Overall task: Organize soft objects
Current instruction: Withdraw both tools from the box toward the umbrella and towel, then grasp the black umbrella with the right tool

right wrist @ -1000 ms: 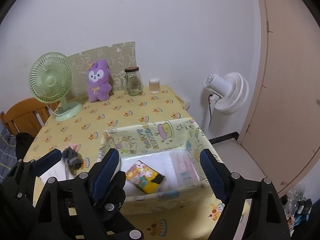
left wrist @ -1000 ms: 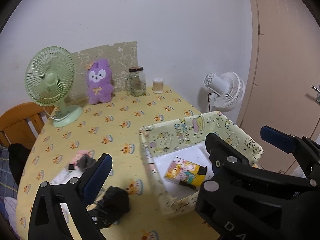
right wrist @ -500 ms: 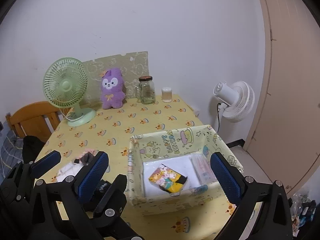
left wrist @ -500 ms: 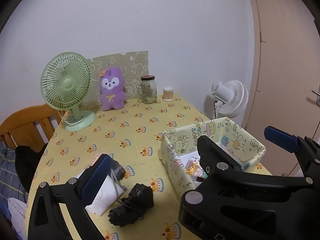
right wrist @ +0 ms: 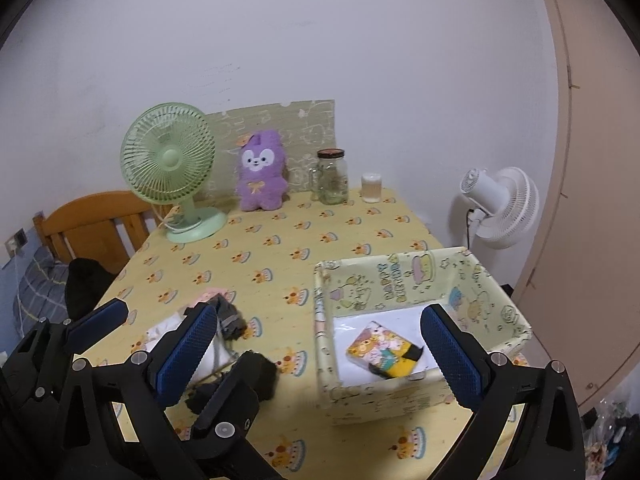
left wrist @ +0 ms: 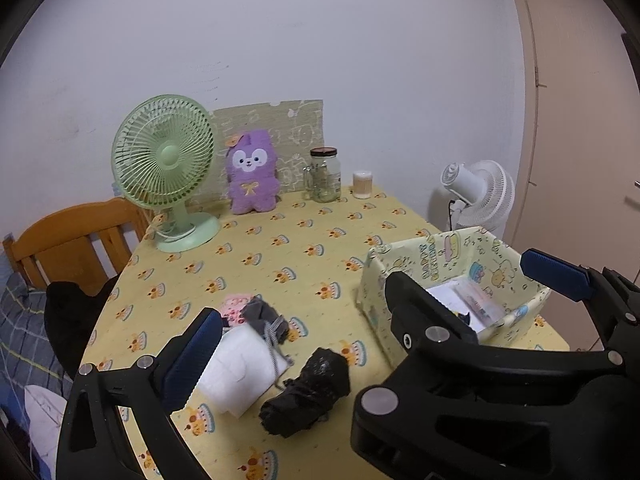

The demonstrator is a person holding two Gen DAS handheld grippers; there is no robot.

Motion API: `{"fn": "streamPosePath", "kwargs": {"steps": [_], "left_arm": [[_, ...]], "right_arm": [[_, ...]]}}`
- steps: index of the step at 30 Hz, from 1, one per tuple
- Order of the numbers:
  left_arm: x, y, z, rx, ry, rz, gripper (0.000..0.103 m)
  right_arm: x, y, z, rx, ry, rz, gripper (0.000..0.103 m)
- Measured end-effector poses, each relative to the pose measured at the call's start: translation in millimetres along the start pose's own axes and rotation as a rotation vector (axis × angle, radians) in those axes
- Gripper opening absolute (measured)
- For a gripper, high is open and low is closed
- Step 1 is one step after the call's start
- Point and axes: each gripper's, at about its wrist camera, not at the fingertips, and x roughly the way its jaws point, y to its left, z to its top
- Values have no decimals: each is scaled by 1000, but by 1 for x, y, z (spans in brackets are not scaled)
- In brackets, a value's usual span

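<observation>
Black cloth bundle (left wrist: 306,394) on table btwn L gripper (left wrist: 366,304) fingers, untouched; L & R gripper (right wrist: 318,354) both wide open, empty.

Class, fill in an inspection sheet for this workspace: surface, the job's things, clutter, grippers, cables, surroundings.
Surface: table under a yellow cloth with a cake pattern.
Job's things: patterned fabric box at the right, holding a colourful pack; outside it, to its left, a white folded cloth, a grey piece, a pink piece and a black bundle.
Clutter: green fan, purple plush, glass jar, small cup along the back.
Grippers: left gripper open, empty; right gripper open wide, empty.
Cables: the green fan's cord; a dark cord below the white fan.
Surroundings: wooden chair, wall, door.
</observation>
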Motion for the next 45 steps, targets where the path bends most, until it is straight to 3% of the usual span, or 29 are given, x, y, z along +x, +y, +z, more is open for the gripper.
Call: {"fn": "streamPosePath", "kwargs": {"steps": [9,13,24,31,37,45], "left_arm": [[-2,14,-15,-19,5,35,103],[3,19,-21,-35,15,98,103],[25,39,-51,-77,105,102,101],[27,49,-65,-91,125,113,99],[27,55,-66,-99,127,117,99],[44,66,-79,-121,184,129,99]], "right_arm": [[8,15,-12,-1,12,29,103],[14,19,-18,10,12,12,103],[44,39,-44,-20,108,28,102],[43,52,-53,-79,79,-21,102],[48,56,-56,-55,120,27,98],[71,66,-69,-64,197,59,89]]}}
